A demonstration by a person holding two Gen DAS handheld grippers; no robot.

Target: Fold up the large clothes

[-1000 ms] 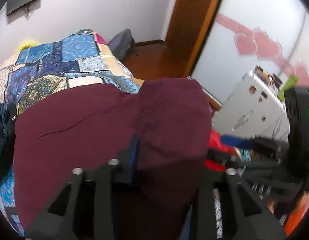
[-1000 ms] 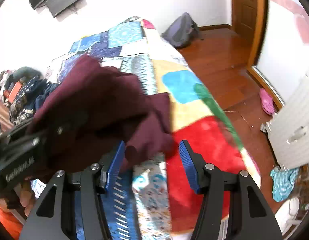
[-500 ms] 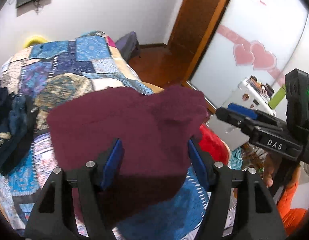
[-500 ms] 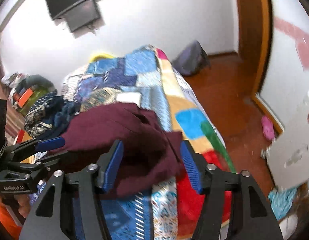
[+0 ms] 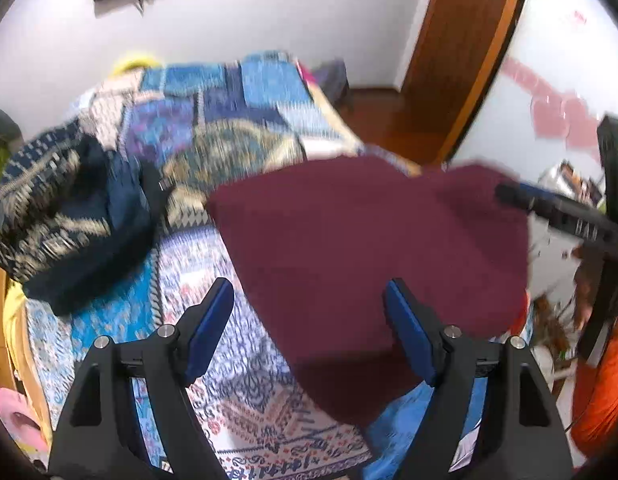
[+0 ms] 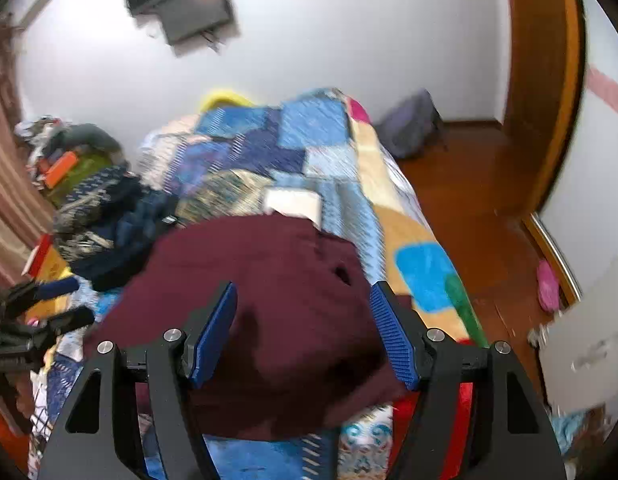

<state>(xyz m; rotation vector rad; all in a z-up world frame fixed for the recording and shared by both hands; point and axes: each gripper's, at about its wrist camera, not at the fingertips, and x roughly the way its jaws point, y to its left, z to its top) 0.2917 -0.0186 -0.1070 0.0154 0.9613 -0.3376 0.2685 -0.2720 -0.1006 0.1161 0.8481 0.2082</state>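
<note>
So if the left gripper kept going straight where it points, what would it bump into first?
Probably the maroon garment lying on the patchwork bedspread; the left gripper is opening, nothing between its pads.

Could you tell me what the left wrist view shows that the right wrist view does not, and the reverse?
Only the left wrist view shows the pink heart shapes on the wall. Only the right wrist view shows the pink slipper on the floor. Both show the maroon garment lying on the patchwork bedspread, the dark clothes pile, the backpack and the wall-mounted screen.
</note>
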